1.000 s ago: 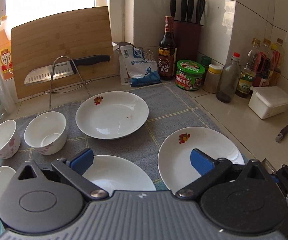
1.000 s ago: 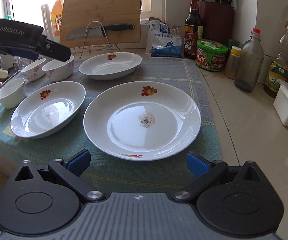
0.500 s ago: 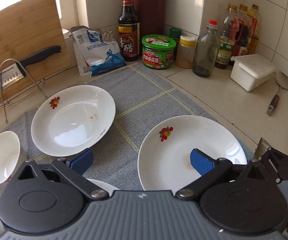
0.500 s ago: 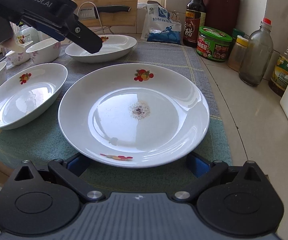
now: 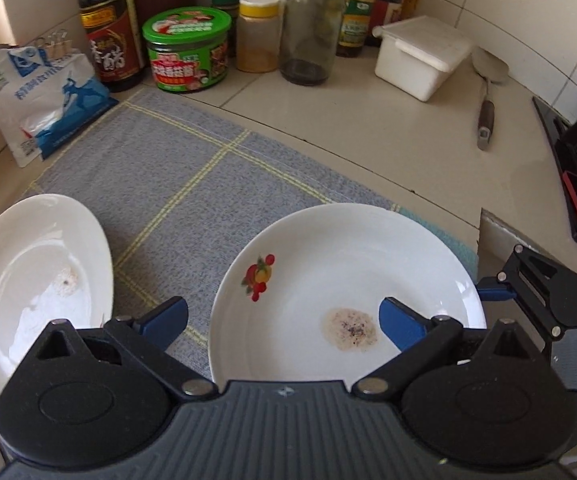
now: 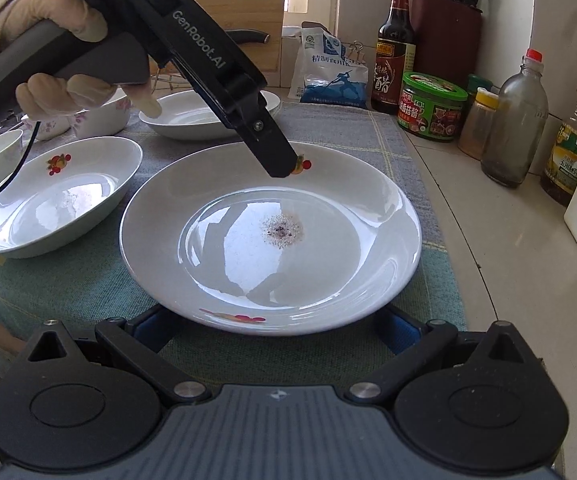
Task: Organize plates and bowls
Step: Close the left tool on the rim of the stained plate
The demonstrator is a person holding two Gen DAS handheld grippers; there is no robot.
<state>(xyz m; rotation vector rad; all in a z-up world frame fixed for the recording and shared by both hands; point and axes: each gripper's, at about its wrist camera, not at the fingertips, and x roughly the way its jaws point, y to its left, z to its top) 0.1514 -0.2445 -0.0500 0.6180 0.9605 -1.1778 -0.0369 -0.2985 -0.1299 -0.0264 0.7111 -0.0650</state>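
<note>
Large plate (image 6: 272, 236) at centre of right wrist view, flat on checked cloth (image 5: 192, 168) near desk (image 5: 388, 148) edge; dried stain in middle; left tool (image 5: 284, 316) above its far rim, jaws wide but closing, rim between them, pads not yet pressing; right tool (image 6: 276, 330) low at near rim, jaws spread either side, nothing gripped; risks: glazed rim slips from pinch; plate tips, knocks oval dish (image 6: 54, 196) at left; two tools collide over plate; cloth drags.

"GenRobot.AI" stands on the left gripper (image 6: 276, 168); "精制" on the white bag (image 6: 330, 70); "香醋" on the dark bottle (image 5: 108, 40)
</note>
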